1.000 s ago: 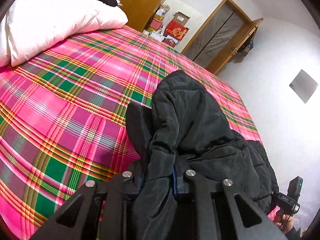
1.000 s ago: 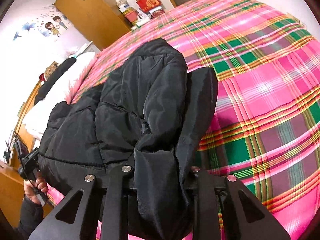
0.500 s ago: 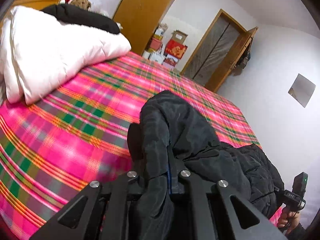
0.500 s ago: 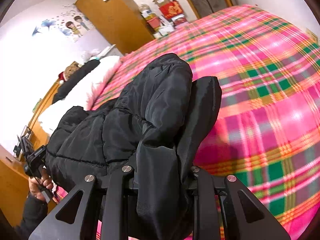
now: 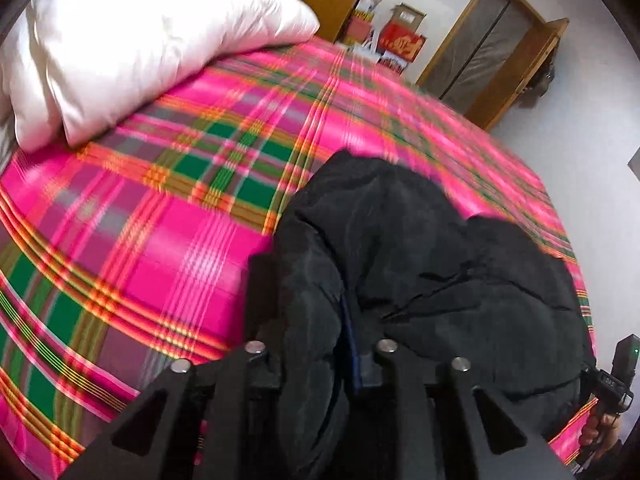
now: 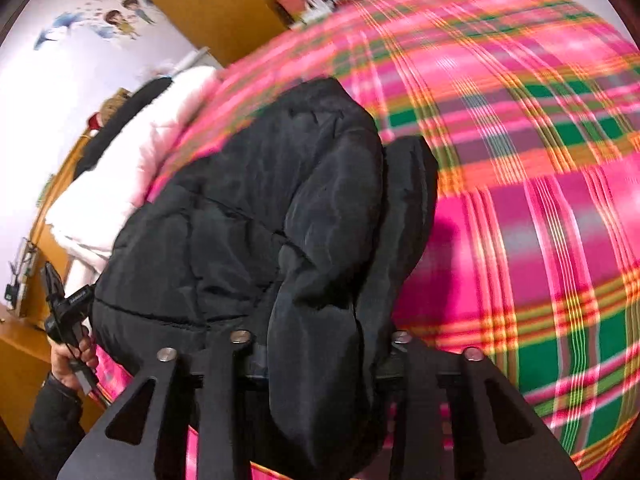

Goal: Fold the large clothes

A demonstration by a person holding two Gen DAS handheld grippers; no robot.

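A black puffer jacket hangs bunched between both grippers over a bed with a pink and green plaid sheet. My left gripper is shut on a thick fold of the jacket, which covers its fingertips. My right gripper is shut on another fold of the jacket; the fabric hides most of its fingers. The right gripper's handle and the hand shows at the lower right of the left wrist view. The left gripper's handle shows at the lower left of the right wrist view.
A white duvet is piled at the head of the bed with a dark item on top. A wooden wardrobe, stacked boxes and an open wooden door stand beyond the bed.
Both grippers, still shut on the jacket, have swung it forward and down toward the plaid sheet; the views tilted downward and are motion blurred.
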